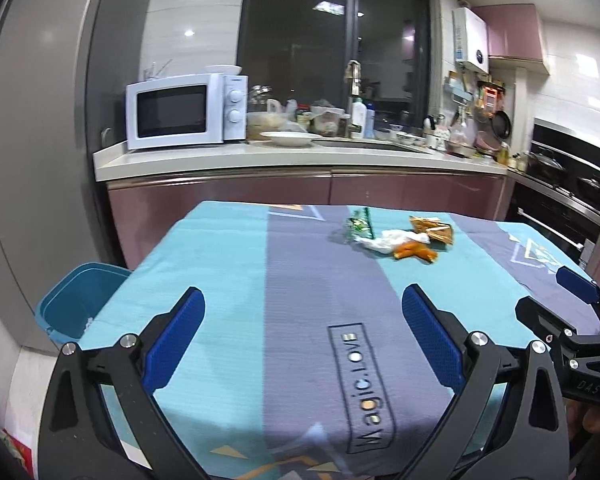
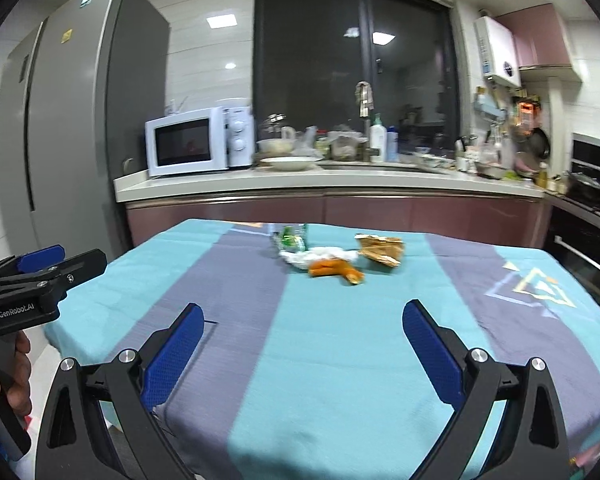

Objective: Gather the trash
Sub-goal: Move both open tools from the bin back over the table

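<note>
Still short of the trash, both the left gripper (image 1: 303, 334) and right gripper (image 2: 303, 350) had fingers spread wide, holding nothing. Wrappers (image 2: 380, 250), tissue (image 2: 316, 258) and orange peel (image 2: 334, 270) lay clustered at the desk's (image 2: 340, 360) far middle; best to approach low, taking one piece.

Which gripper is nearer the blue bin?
Left. The left gripper hovers over the table's near-left part, beside the bin; the right gripper sits further right, bin out of its view.

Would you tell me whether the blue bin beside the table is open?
Open: the blue bin shows no lid, its inside visible.
</note>
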Tool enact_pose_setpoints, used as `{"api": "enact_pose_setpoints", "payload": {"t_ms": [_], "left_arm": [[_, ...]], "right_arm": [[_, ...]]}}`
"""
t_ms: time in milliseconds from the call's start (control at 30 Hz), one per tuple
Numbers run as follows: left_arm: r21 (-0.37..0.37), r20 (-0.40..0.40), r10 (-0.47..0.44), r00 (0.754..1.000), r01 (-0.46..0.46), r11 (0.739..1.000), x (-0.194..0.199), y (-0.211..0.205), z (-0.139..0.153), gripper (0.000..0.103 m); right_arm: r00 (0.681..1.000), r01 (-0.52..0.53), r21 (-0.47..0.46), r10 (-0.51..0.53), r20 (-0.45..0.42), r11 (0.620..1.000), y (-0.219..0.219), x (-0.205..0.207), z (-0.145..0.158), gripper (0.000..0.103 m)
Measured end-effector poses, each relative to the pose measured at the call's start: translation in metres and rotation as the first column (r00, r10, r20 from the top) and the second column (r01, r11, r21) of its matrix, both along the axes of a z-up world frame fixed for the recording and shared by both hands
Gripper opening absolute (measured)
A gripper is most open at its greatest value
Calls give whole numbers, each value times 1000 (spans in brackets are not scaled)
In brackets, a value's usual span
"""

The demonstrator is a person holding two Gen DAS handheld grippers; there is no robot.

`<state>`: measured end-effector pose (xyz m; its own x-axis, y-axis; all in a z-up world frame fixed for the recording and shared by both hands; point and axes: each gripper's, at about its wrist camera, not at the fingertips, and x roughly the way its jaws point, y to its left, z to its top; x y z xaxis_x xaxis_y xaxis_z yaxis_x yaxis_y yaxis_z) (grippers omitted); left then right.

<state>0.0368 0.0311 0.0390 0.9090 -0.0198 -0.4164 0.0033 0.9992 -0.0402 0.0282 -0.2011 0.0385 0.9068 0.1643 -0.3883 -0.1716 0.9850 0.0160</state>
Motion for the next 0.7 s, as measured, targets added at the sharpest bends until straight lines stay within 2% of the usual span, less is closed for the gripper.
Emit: {"api": "enact_pose_setpoints", "payload": {"t_ms": [267,700], "left_arm": [[9,-5,-64,998,64,998,0,-18,-3,97],[9,-39,-77,996,77,997,20,-17,-9,97]], "right_arm": [[995,102,5,-102,-6,995,-23,-14,-6,96],[988,151,2,-151,-22,988,-36,-5,-10,96]]}}
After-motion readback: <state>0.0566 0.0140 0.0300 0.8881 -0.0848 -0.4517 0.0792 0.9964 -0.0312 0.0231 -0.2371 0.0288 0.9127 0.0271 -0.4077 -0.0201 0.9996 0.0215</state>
